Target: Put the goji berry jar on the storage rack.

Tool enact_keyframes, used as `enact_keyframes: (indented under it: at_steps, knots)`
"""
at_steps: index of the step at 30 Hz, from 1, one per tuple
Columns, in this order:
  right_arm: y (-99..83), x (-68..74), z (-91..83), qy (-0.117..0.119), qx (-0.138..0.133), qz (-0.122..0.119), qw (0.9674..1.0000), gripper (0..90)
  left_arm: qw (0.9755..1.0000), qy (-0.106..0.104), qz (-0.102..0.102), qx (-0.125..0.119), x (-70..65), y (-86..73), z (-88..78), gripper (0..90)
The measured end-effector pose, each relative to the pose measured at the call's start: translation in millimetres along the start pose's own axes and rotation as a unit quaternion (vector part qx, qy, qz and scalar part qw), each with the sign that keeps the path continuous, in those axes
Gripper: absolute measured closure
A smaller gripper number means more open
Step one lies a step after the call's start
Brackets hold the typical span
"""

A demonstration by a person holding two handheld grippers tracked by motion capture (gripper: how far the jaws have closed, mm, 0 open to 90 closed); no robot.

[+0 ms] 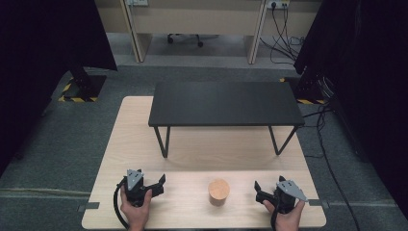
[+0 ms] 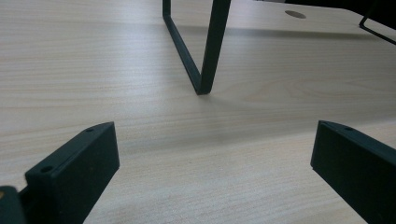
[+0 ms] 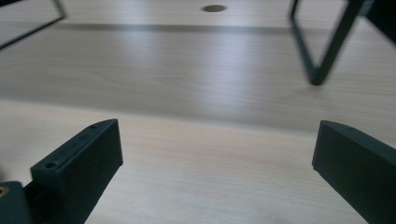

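The table point(image 1: 202, 159) is pale wood with fine straight grain; on it a matte black shelf point(image 1: 226, 103) with black legs and a tan cork-coloured cylinder point(image 1: 219, 191). Both grippers' jaws are black, their top plates grey; beyond the shelf, yellow-black hazard stripes point(image 1: 72, 98) mark grey carpet point(image 1: 53, 144)

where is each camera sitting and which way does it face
High view: above the person's side, looking forward and down on the light wooden table, the black metal-legged shelf, the round cork cylinder; both hands hold the left tool and right tool.
Left gripper view: rides the left tool, low over the table, facing a shelf leg; its jaws stand wide apart.
Right gripper view: rides the right tool, facing another leg; jaws wide apart.
Shared: both gripper views show tabletop and shelf legs.
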State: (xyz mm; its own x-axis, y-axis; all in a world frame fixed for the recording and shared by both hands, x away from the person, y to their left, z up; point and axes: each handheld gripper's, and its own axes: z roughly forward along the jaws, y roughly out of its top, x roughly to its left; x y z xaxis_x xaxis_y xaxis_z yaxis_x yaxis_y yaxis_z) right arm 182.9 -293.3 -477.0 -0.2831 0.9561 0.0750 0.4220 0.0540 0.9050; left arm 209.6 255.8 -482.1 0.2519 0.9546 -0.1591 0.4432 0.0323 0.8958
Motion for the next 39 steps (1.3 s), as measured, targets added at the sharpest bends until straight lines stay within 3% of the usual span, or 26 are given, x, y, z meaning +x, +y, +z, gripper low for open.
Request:
enact_keyframes:
  at_steps: [1,2,3,4,6,7,8,9,10,12,14,15,16,18,19,20,21,22,26,39]
  knots:
    - [-0.4,-8.5,-0.6,0.028,0.000,-0.009,0.9996,1.7,1.0000,0.000,0.000,0.000,0.1,0.0,0.0,0.3]
    - [-0.4,-8.5,-0.6,0.028,0.000,-0.009,0.9996,1.7,1.0000,0.000,0.000,0.000,0.1,0.0,0.0,0.3]
    - [0.4,-25.8,-0.9,0.088,0.004,-0.030,0.9956,2.0,1.0000,0.000,0.000,0.000,0.1,0.0,0.0,0.3]
    - [0.4,-25.8,-0.9,0.088,0.004,-0.030,0.9956,2.0,1.0000,0.000,0.000,0.000,0.1,0.1,0.0,0.3]
    - [1.6,-39.8,0.7,0.144,0.007,-0.056,0.9879,2.8,1.0000,-0.001,0.000,0.000,0.3,0.0,-0.1,0.3]
    - [4.2,-48.6,3.9,0.195,0.013,-0.078,0.9776,3.0,1.0000,-0.001,0.000,0.000,0.4,-0.1,0.0,0.3]
    - [4.8,-50.6,5.8,0.215,0.013,-0.091,0.9723,3.1,1.0000,-0.001,-0.001,-0.001,0.6,-0.2,0.0,0.2]
    - [4.8,-50.6,5.8,0.215,0.013,-0.091,0.9723,3.1,1.0000,-0.002,-0.002,0.000,0.8,-0.1,0.0,0.2]
    - [6.7,-52.6,10.8,0.247,0.012,-0.112,0.9624,3.2,1.0000,-0.002,-0.001,0.000,0.7,-0.1,0.0,0.2]
    - [9.6,-53.5,16.5,0.272,0.014,-0.127,0.9539,3.2,1.0000,-0.002,-0.001,0.000,0.7,-0.1,0.0,0.2]
    - [11.0,-52.8,20.7,0.286,0.011,-0.140,0.9479,3.2,1.0000,-0.002,-0.001,0.000,0.7,-0.1,0.0,0.2]
    - [11.0,-52.8,20.7,0.286,0.011,-0.140,0.9479,3.2,1.0000,-0.002,-0.001,0.000,0.7,-0.1,0.0,0.2]
    - [13.2,-52.0,24.2,0.297,0.013,-0.149,0.9429,3.2,1.0000,-0.002,-0.001,0.000,0.6,0.0,0.0,0.2]
    - [15.1,-50.8,27.5,0.307,0.014,-0.158,0.9384,3.2,1.0000,-0.002,0.000,0.000,0.6,0.1,0.0,0.2]
    - [15.7,-50.2,29.1,0.312,0.014,-0.160,0.9364,3.2,1.0000,-0.002,0.001,0.001,0.5,0.2,0.0,0.2]
    - [15.7,-50.2,29.1,0.312,0.014,-0.160,0.9364,3.2,1.0000,-0.002,0.002,0.001,0.6,0.4,0.1,0.2]
    - [17.1,-47.8,32.3,0.319,0.014,-0.165,0.9331,3.2,1.0000,-0.002,0.001,0.001,0.6,0.3,0.0,0.2]
    - [17.1,-47.8,32.3,0.319,0.014,-0.165,0.9331,3.2,1.0000,-0.002,0.000,0.001,0.7,0.3,0.0,0.2]
    - [22.2,-40.4,42.8,0.331,0.017,-0.174,0.9273,3.4,1.0000,-0.002,0.001,0.001,0.7,0.2,0.0,0.2]
    - [29.5,-24.3,60.8,0.349,0.019,-0.184,0.9188,4.3,1.0000,-0.003,0.001,0.000,0.6,0.1,0.0,0.2]
